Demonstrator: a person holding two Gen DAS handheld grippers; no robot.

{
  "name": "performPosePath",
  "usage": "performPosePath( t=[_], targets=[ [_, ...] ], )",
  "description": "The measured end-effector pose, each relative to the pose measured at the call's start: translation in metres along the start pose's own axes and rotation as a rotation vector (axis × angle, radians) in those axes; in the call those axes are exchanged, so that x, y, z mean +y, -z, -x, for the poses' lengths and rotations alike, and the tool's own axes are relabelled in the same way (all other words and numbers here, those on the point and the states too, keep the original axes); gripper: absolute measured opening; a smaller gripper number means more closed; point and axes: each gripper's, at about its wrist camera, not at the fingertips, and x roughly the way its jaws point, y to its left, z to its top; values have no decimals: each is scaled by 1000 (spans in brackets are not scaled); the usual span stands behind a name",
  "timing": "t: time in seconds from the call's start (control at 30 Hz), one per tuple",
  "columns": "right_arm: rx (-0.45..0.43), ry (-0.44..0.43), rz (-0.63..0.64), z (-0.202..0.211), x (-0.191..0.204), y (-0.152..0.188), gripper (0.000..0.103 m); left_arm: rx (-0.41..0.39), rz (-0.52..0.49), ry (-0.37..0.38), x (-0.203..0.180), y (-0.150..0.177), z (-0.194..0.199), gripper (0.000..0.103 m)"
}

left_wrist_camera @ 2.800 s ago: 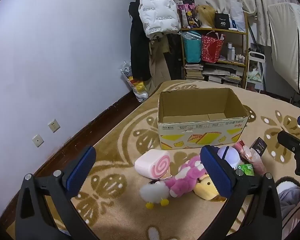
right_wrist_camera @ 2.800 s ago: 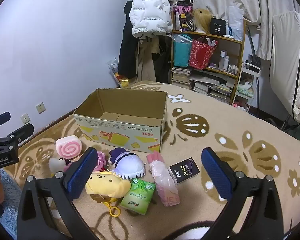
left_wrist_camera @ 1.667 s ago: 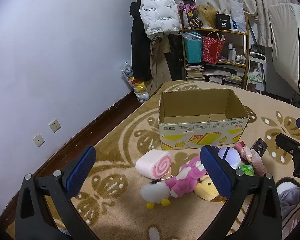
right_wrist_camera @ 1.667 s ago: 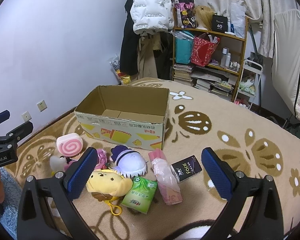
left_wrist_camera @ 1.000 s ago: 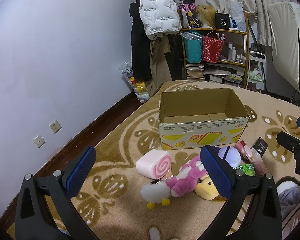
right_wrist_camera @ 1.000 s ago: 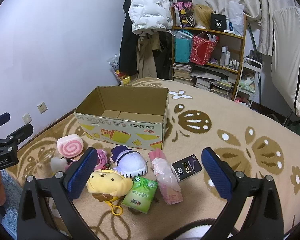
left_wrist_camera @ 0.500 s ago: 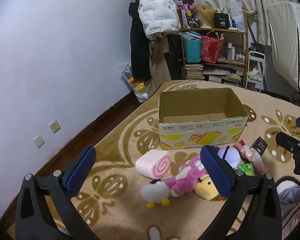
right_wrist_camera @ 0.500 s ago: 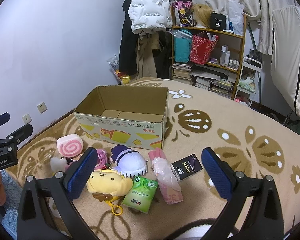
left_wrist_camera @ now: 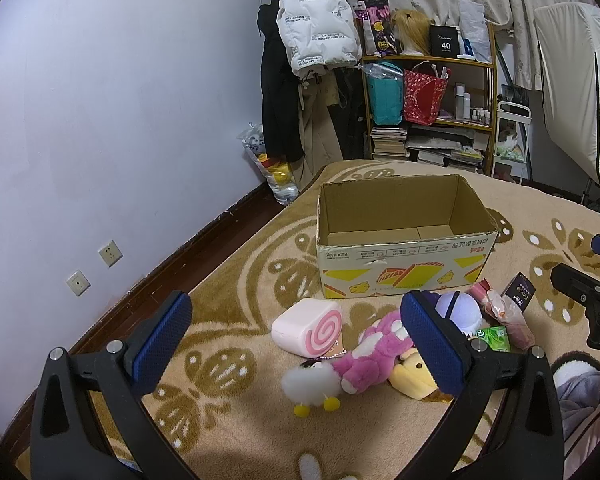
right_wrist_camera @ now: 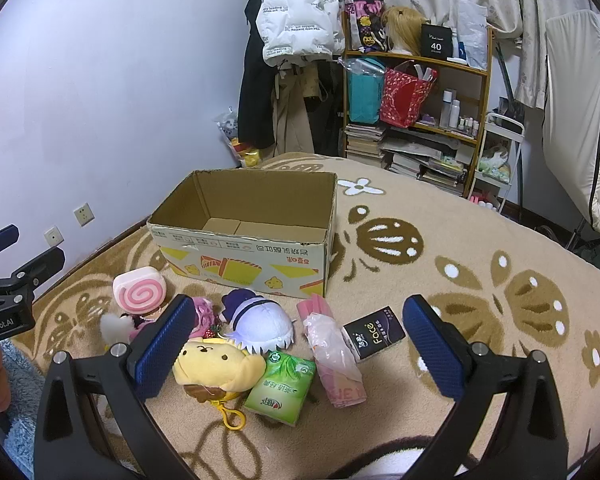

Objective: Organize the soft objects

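Note:
An open, empty cardboard box point(left_wrist_camera: 404, 256) point(right_wrist_camera: 244, 256) stands on the carpet. In front of it lie a pink swirl-roll plush point(left_wrist_camera: 306, 326) point(right_wrist_camera: 140, 292), a pink and white plush point(left_wrist_camera: 352, 364), a yellow plush point(right_wrist_camera: 214, 366) point(left_wrist_camera: 410, 376) and a purple and white plush point(right_wrist_camera: 260, 322) point(left_wrist_camera: 458, 312). Beside them are a green tissue pack point(right_wrist_camera: 280, 388), a pink pack point(right_wrist_camera: 334, 354) and a black pack point(right_wrist_camera: 376, 338). My left gripper point(left_wrist_camera: 296, 336) hangs open above the toys. My right gripper point(right_wrist_camera: 296, 338) is open too, nothing held.
A patterned beige carpet point(right_wrist_camera: 480, 280) covers the floor. A cluttered shelf point(right_wrist_camera: 416, 120) and hanging coats point(right_wrist_camera: 296, 20) stand at the back. The wall point(left_wrist_camera: 100, 120) runs along the left. A person's slippered foot point(left_wrist_camera: 576, 368) is near the right edge.
Both grippers have only drifted slightly; the toys and the box lie where they were.

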Motion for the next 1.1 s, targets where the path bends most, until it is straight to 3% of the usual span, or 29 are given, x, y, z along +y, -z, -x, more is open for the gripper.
performPosePath(
  t=[0.9, 1.1],
  targets=[
    [4, -1, -1, 0, 0, 0, 103, 5, -3, 2, 0, 1, 0, 103],
    [35, 2, -15, -7, -3, 1, 103, 49, -7, 11, 0, 2, -10, 103]
  ],
)
